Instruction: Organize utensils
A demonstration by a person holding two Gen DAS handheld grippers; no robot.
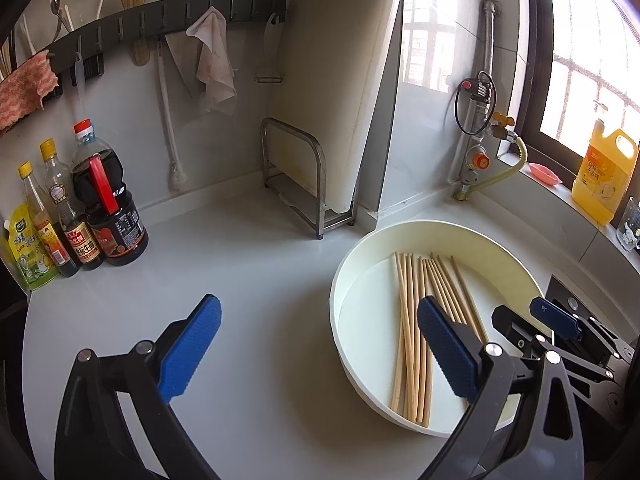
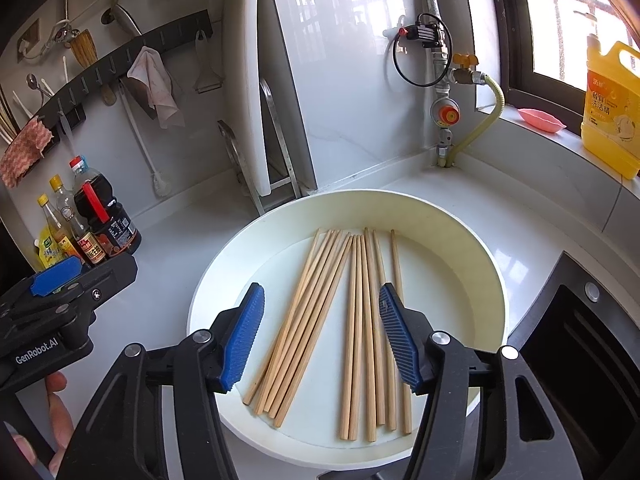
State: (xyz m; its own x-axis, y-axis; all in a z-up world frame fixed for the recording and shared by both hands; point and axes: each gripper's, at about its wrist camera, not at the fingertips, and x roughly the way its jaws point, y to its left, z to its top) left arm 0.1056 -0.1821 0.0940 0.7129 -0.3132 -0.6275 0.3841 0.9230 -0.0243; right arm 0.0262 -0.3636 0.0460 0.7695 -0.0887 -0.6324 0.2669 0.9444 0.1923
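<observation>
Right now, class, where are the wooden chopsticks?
In both wrist views, the chopsticks lie loose inside the round white basin on the counter, ahead of the right gripper.

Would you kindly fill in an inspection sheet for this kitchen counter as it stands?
Surface: white counter, no spills visible.
Job's things: wooden chopsticks lie loose in two fans inside the round white basin.
Clutter: sauce bottles grouped at the wall; metal rack holding a white board.
Grippers: left gripper open, empty, beside the basin; right gripper open above the chopsticks, gripping none.
Cables: black loop on the gas pipe; yellow hose.
Surroundings: hook rail with cloths, yellow detergent jug on the sill.
</observation>
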